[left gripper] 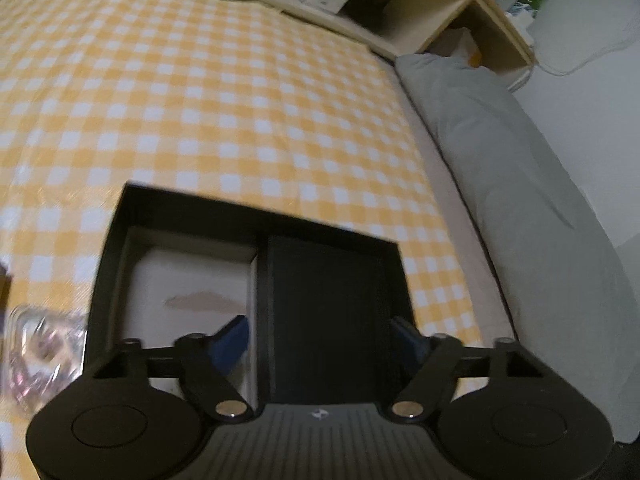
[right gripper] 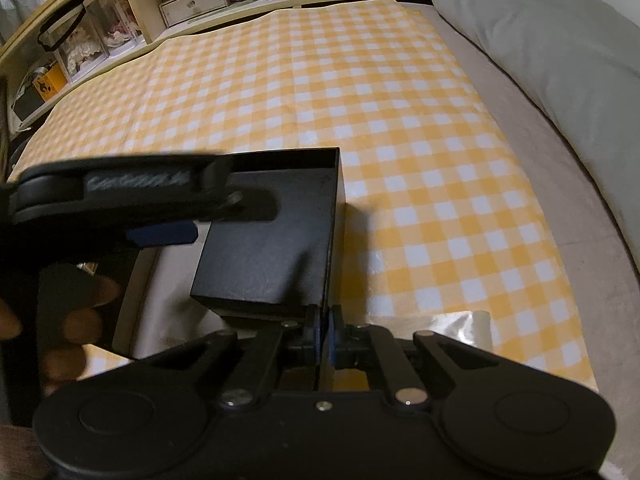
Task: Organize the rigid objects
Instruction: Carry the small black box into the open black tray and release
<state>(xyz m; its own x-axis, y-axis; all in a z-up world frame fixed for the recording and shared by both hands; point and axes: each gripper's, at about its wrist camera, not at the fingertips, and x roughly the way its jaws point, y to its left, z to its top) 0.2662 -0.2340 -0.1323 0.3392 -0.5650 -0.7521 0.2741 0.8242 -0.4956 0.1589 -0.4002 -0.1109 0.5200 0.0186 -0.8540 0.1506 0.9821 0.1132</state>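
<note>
A black open box (left gripper: 120, 240) with a pale lining lies on the yellow checked cloth (left gripper: 220, 100). A smaller black box (left gripper: 324, 312) sits in its right half. My left gripper (left gripper: 320, 340) is open, its blue pads on either side of the smaller box, just above it. In the right wrist view my right gripper (right gripper: 323, 332) is shut on the right wall of the black open box (right gripper: 334, 216) at its near corner. The smaller black box (right gripper: 264, 248) lies inside. My left gripper (right gripper: 160, 208) crosses that view from the left, above the box.
A clear plastic packet (left gripper: 44, 348) lies left of the box. A grey pillow (right gripper: 552, 32) lies along the right side of the bed. Wooden shelves (right gripper: 120, 12) with containers stand beyond the cloth. A shiny clear sheet (right gripper: 452, 328) lies near my right gripper.
</note>
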